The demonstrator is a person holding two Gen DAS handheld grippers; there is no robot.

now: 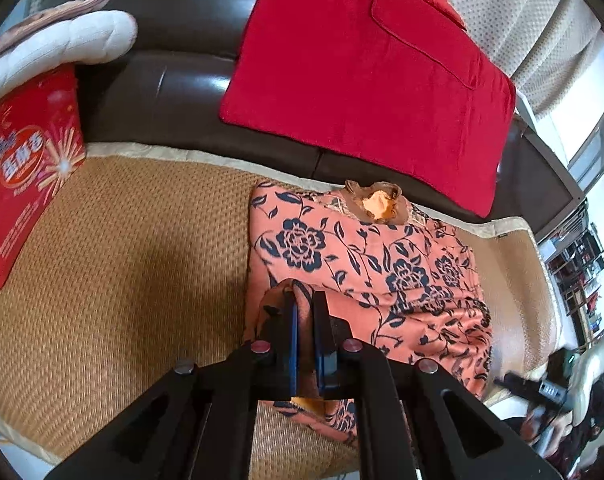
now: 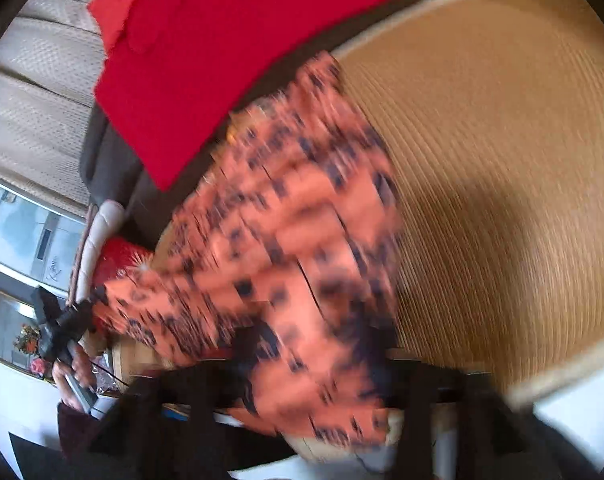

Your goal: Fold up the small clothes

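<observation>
Floral garment (image 1: 366,264) between left fingers (image 1: 291,320)

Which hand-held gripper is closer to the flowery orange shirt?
The left. The left hand-held gripper is shut on a fold of the flowery orange shirt. The right hand-held gripper sits just off the shirt's edge; its own view is too blurred to show touch.

The left wrist view looks steeply down along its own fingers (image 1: 290,320), close above the orange floral garment (image 1: 366,264) on the woven mat (image 1: 122,264), facing the dark sofa back (image 1: 174,80). The right wrist view, motion-blurred and rotated, looks down at the same garment (image 2: 286,240) from its opposite side at close range. Both views share the garment, mat (image 2: 502,160) and red cloth (image 1: 366,60) (image 2: 222,40).
</observation>
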